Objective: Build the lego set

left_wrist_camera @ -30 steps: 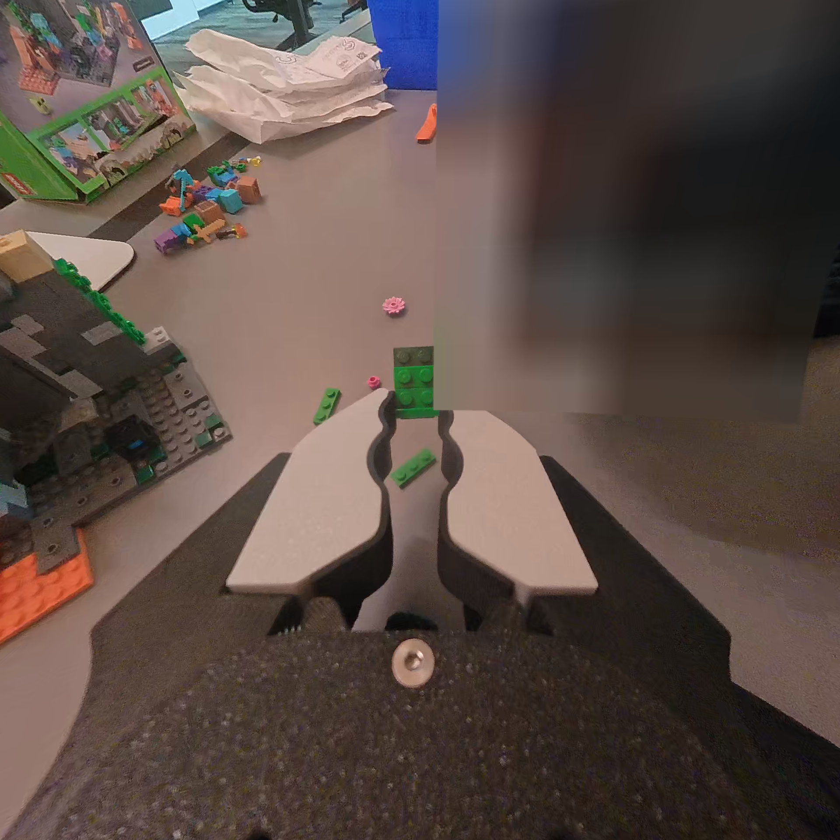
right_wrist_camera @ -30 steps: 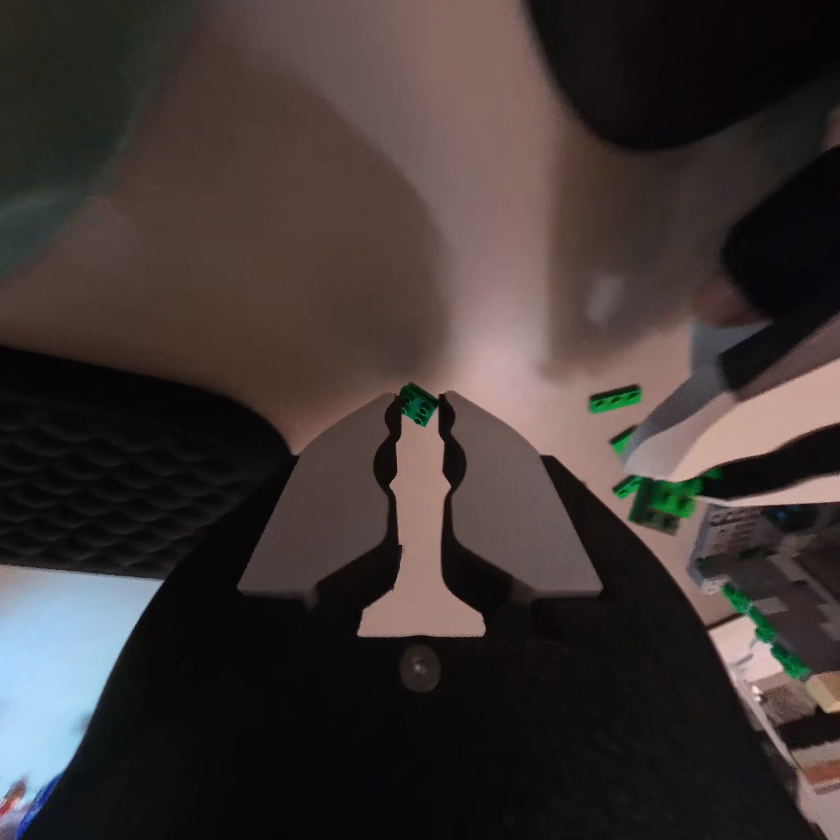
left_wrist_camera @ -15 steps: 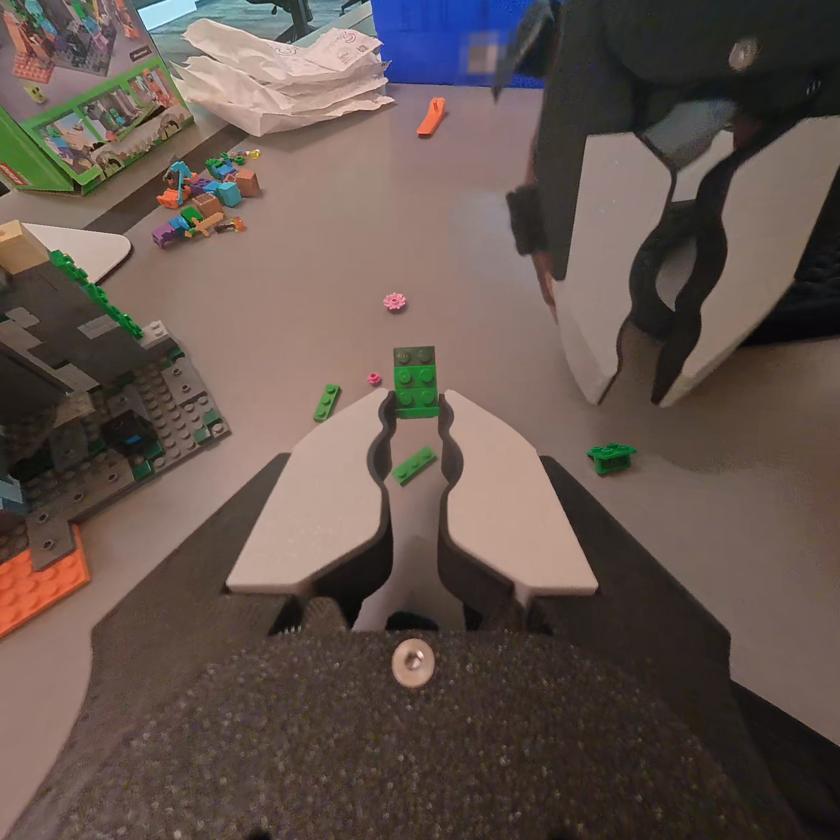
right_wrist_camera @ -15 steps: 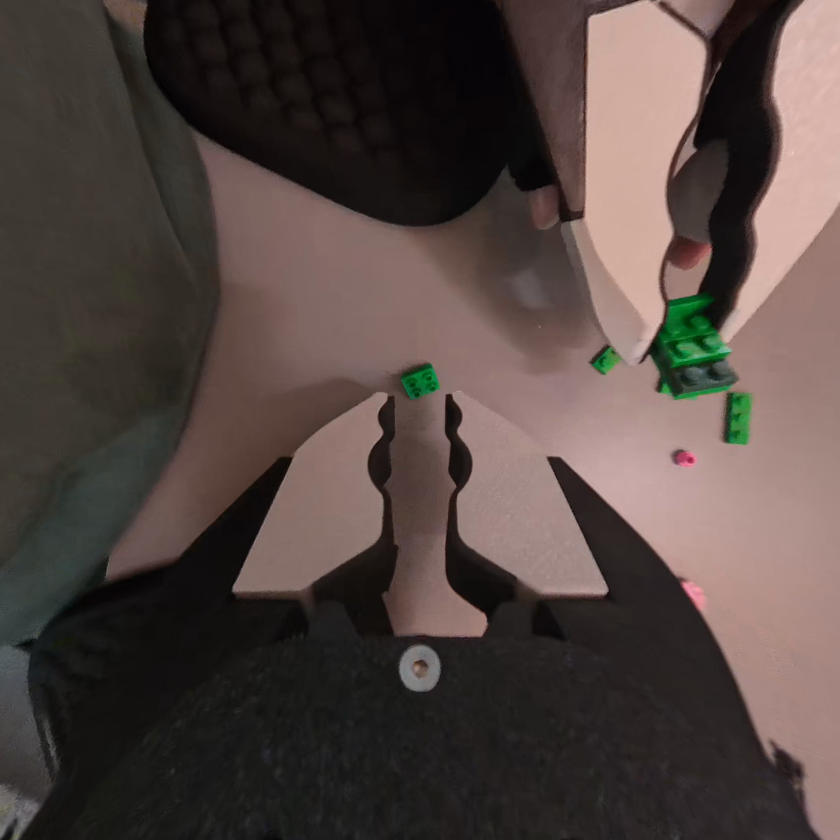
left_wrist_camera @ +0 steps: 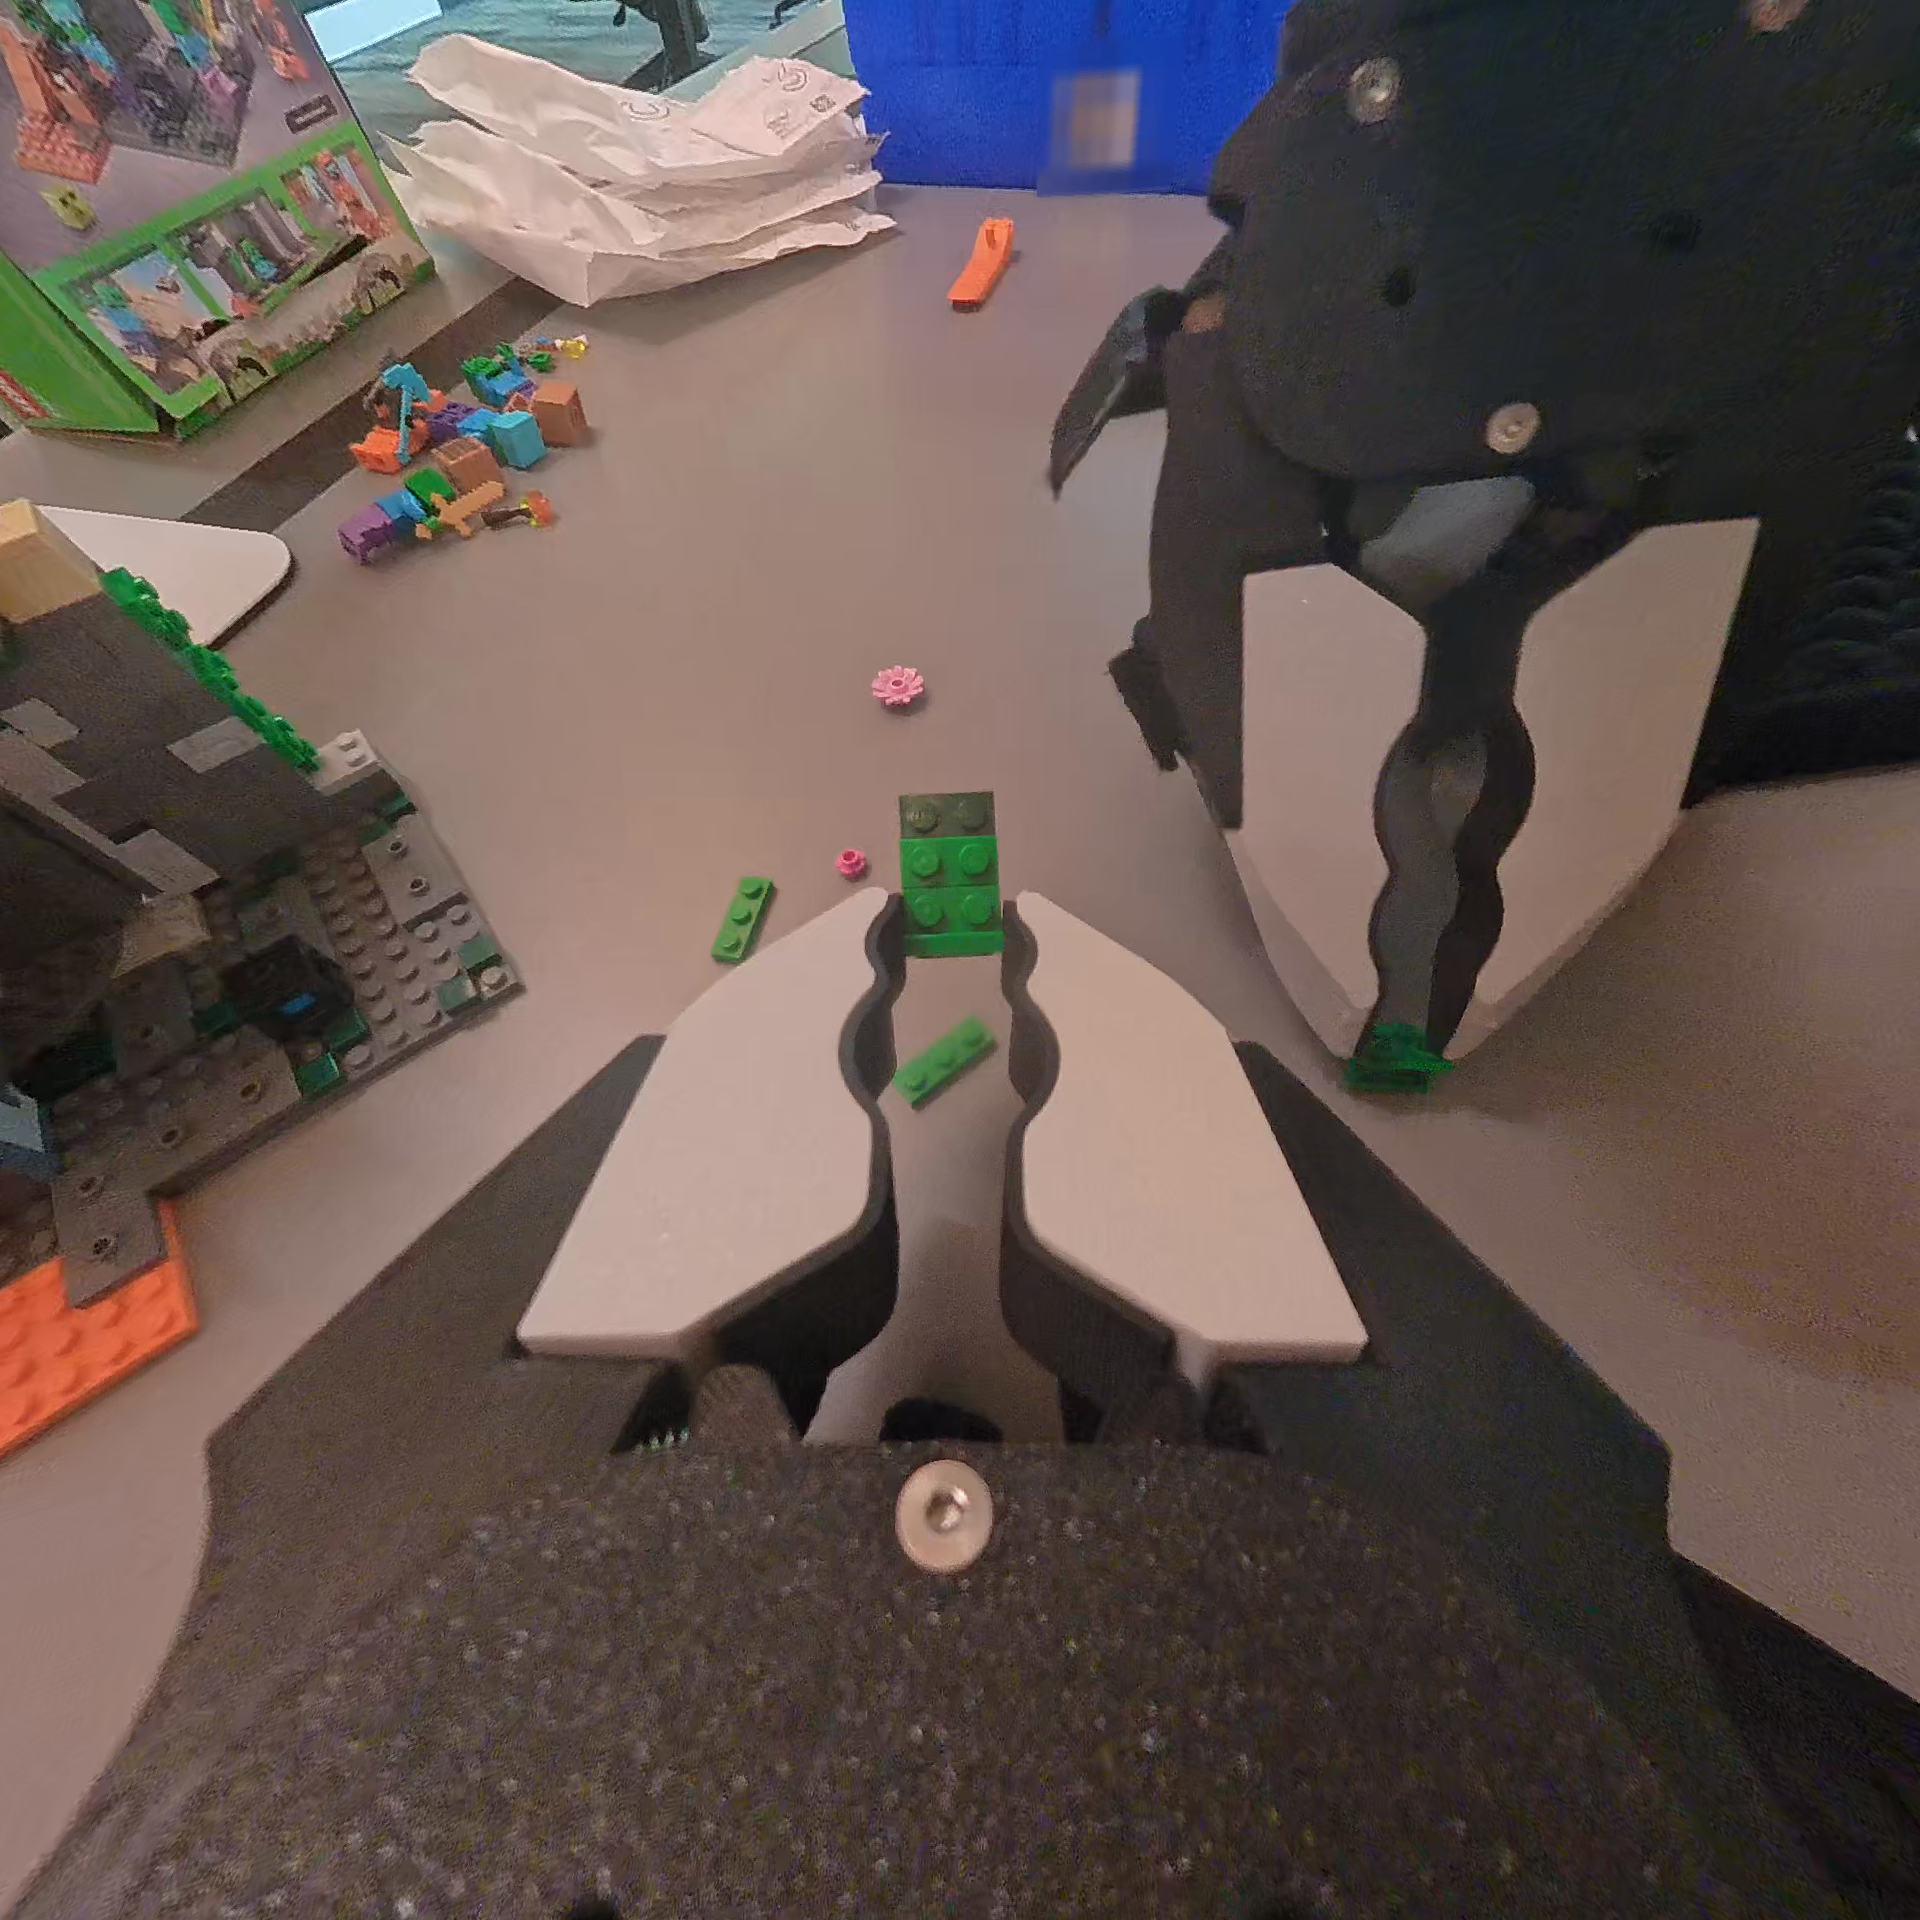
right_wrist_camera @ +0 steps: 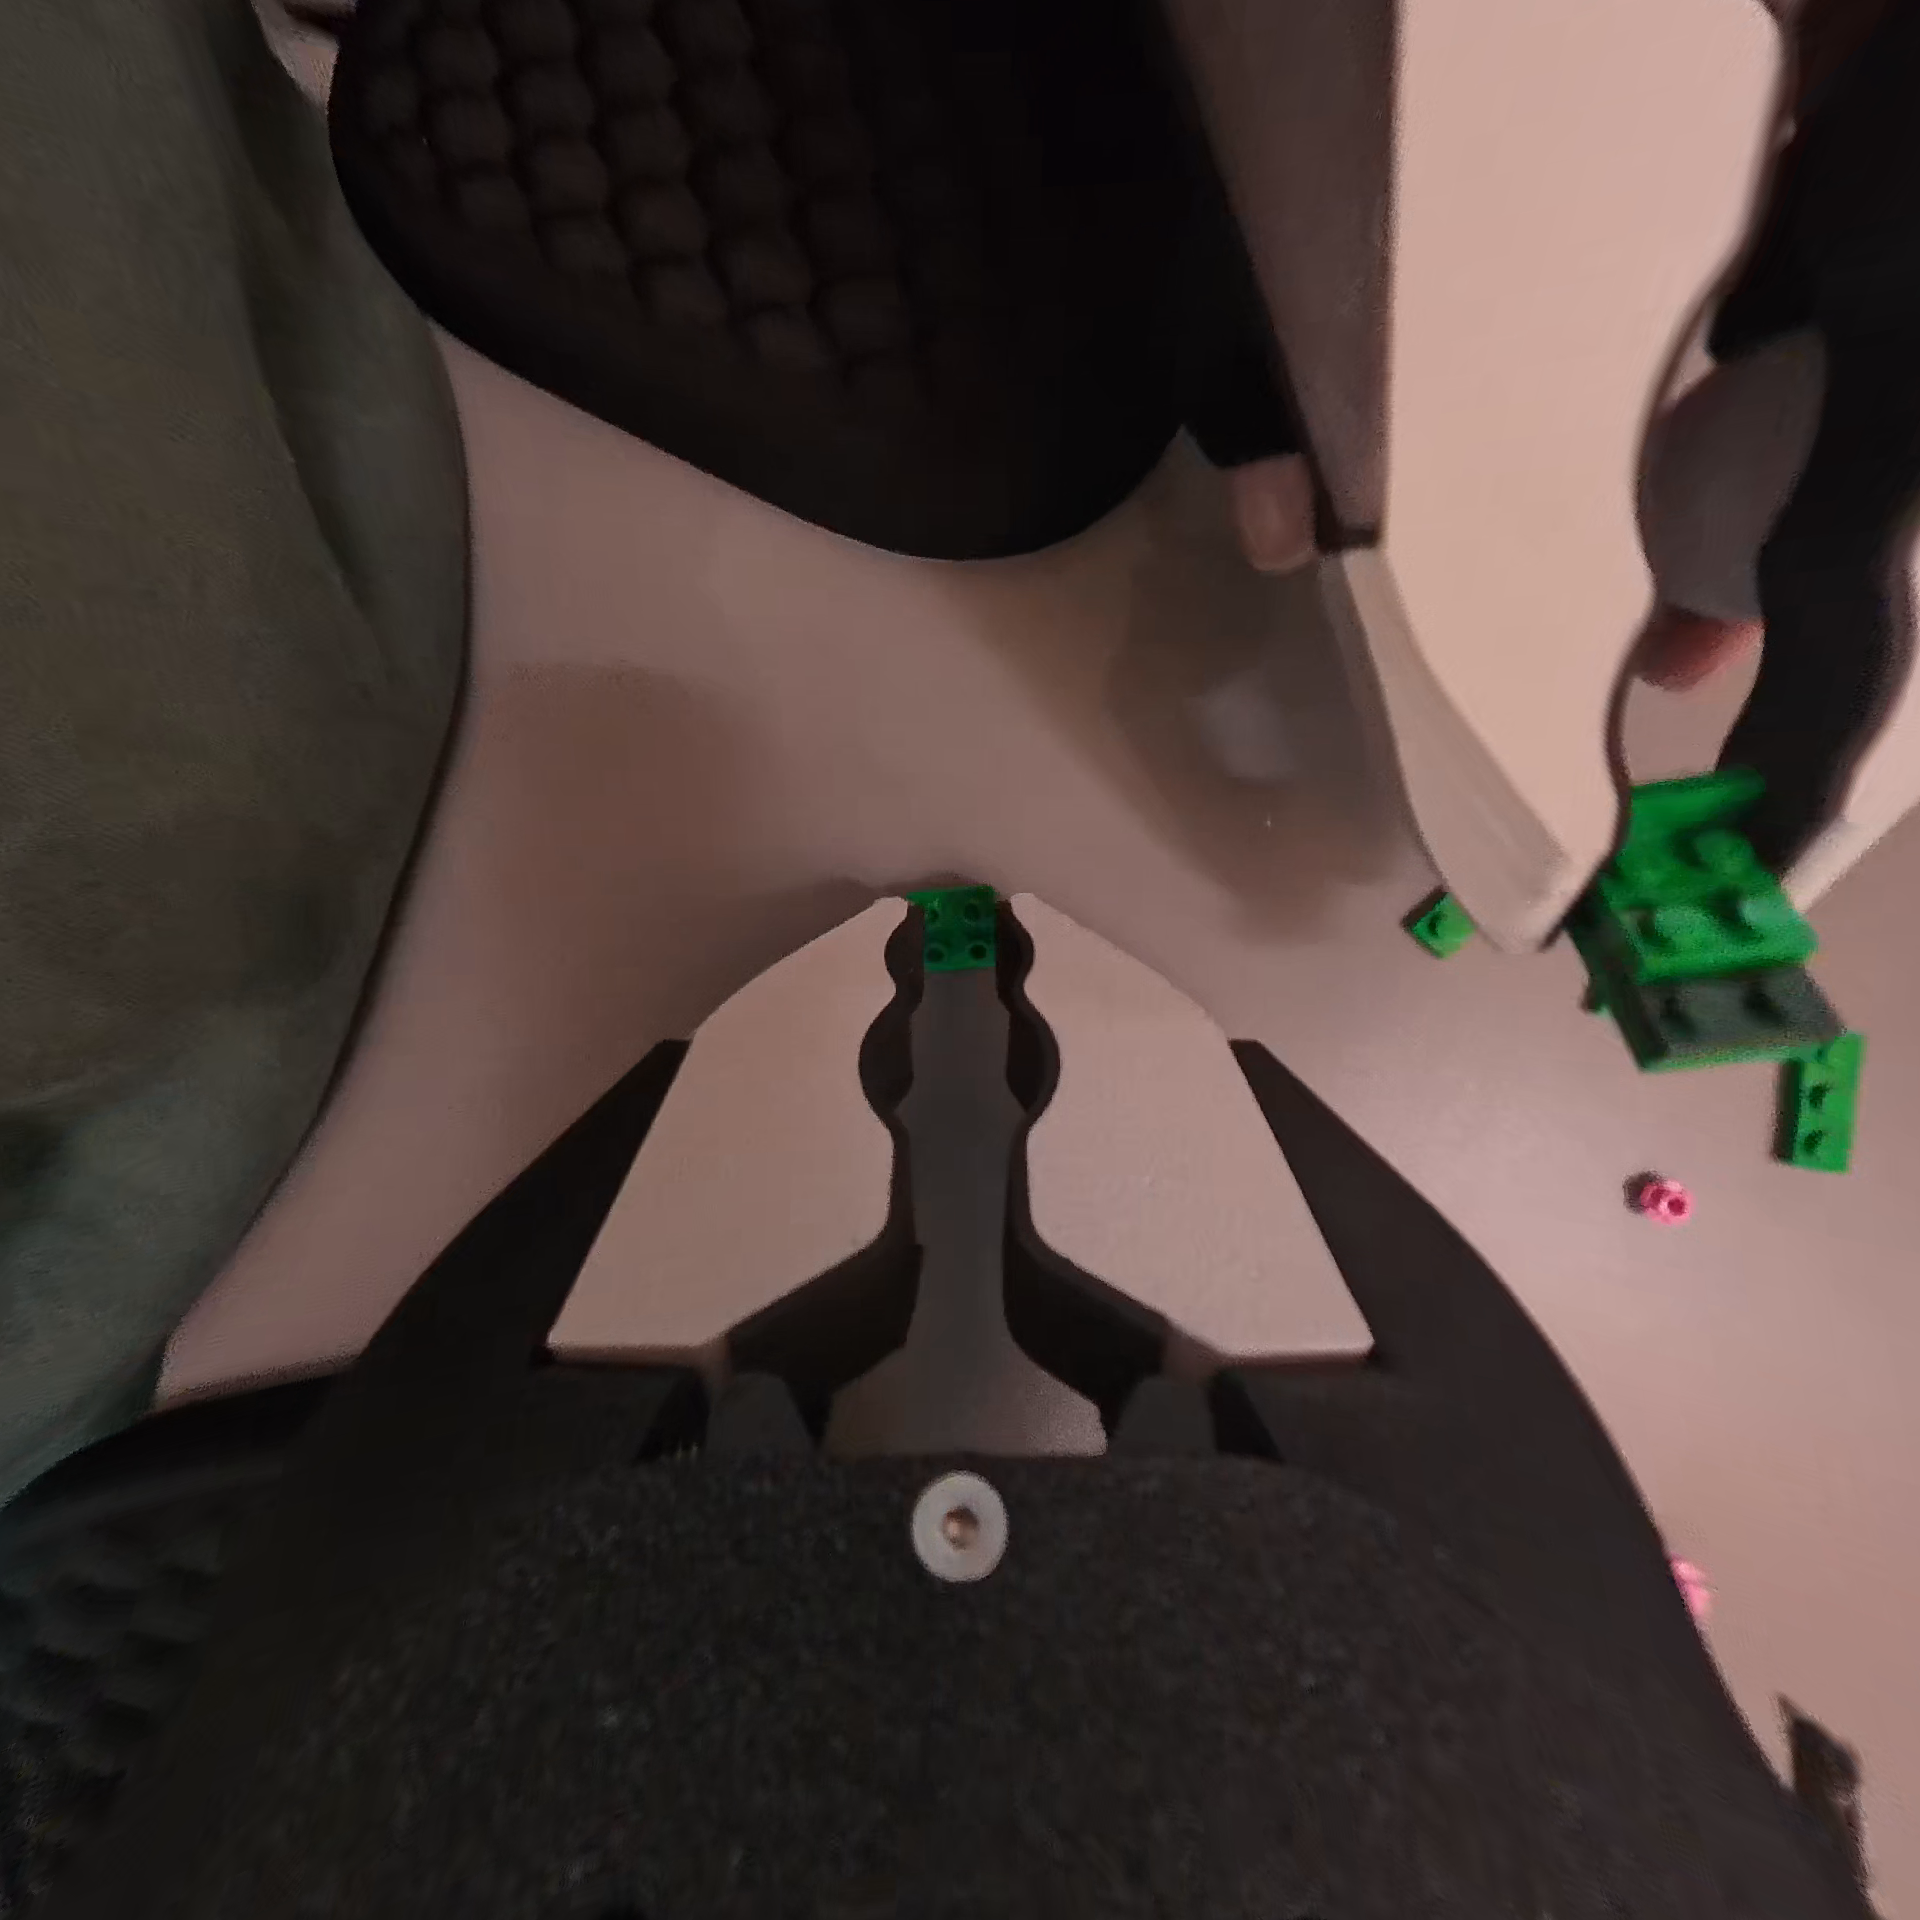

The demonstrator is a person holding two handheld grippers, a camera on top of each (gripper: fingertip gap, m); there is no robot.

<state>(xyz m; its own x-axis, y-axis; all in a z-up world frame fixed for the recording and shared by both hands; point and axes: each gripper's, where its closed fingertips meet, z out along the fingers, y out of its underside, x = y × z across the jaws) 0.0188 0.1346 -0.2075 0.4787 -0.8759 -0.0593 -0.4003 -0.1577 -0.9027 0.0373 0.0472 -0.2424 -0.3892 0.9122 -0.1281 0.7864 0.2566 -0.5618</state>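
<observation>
My left gripper [left_wrist_camera: 951, 914] is shut on a green plate stack [left_wrist_camera: 948, 873] with a dark green far end and holds it above the grey table [left_wrist_camera: 644, 727]. It also shows in the right wrist view [right_wrist_camera: 1683, 935], tilted. My right gripper [right_wrist_camera: 958, 909] points down at the table, its tips closed on a small green 2x2 plate [right_wrist_camera: 958, 930]. In the left wrist view the right gripper [left_wrist_camera: 1403, 1049] stands to the right with that plate [left_wrist_camera: 1392, 1070] at its tips, on or just above the table. The partly built grey model [left_wrist_camera: 208, 935] on an orange base stands at the left.
Two loose green plates [left_wrist_camera: 743, 920] [left_wrist_camera: 943, 1060], a pink flower [left_wrist_camera: 898, 686] and a pink stud [left_wrist_camera: 851, 862] lie near my left gripper. Farther back are a pile of coloured pieces [left_wrist_camera: 468, 447], the set's box [left_wrist_camera: 187, 208], paper bags [left_wrist_camera: 644, 166], an orange separator [left_wrist_camera: 982, 260]. The left gripper's tips are roughly 9 cm from the right gripper's. My left tips are roughly 20 cm from the partly built grey model [left_wrist_camera: 208, 935].
The small green plate lay loose on the table half a second ago. My right gripper has come down over it and narrowed onto it. My left gripper has stayed still.
</observation>
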